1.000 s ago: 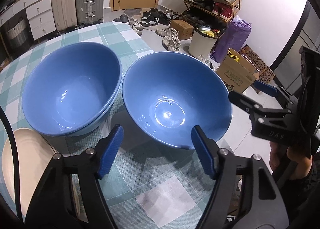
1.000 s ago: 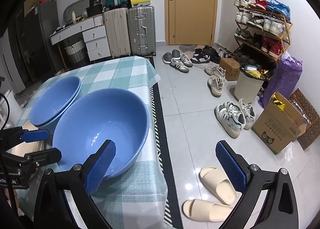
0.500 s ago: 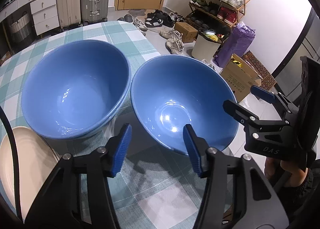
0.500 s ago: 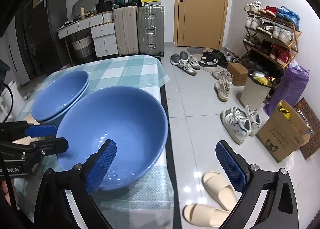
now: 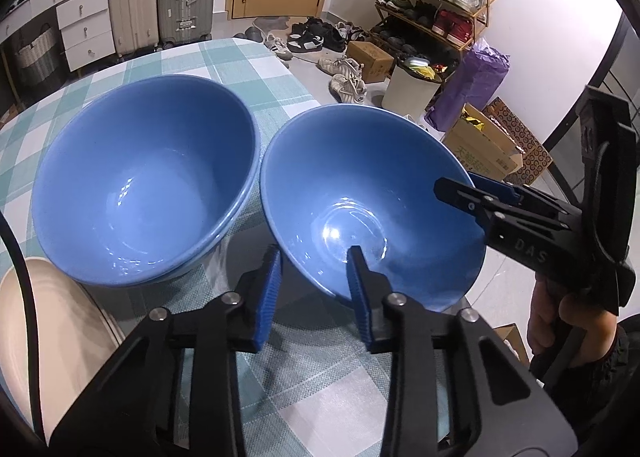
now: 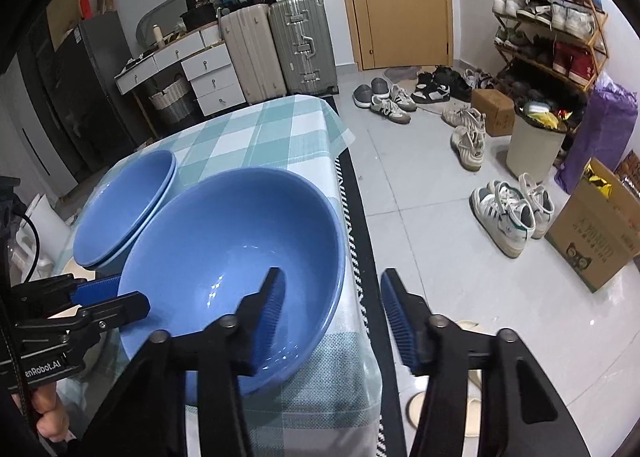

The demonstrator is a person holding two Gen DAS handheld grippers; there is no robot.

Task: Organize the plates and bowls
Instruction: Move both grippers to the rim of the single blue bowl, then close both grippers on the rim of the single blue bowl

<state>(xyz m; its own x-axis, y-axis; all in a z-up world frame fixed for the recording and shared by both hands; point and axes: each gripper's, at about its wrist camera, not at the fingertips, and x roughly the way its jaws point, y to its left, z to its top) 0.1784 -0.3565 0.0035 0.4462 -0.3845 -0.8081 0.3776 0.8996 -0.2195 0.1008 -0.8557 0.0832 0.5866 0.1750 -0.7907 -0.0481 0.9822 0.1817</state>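
A single blue bowl (image 5: pixel 372 201) stands near the table's right edge; it also shows in the right wrist view (image 6: pixel 228 257). To its left is a stack of two blue bowls (image 5: pixel 144 181), seen in the right wrist view (image 6: pixel 128 201) too. My left gripper (image 5: pixel 314 289) straddles the single bowl's near rim, one finger inside, one outside, with a gap still showing. My right gripper (image 6: pixel 332 309) straddles the bowl's opposite rim in the same way, partly open. A cream plate (image 5: pixel 44 321) lies at the left.
The table has a green checked cloth (image 5: pixel 240 61) and its edge runs just right of the single bowl. On the floor beyond are shoes (image 6: pixel 508 213), a cardboard box (image 6: pixel 600 233), a white bin (image 6: pixel 532 145) and suitcases (image 6: pixel 300 45).
Both grippers have narrowed from wide open and moved in onto the single bowl's rim, left on the near side, right on the far right side. The bowls have not moved.
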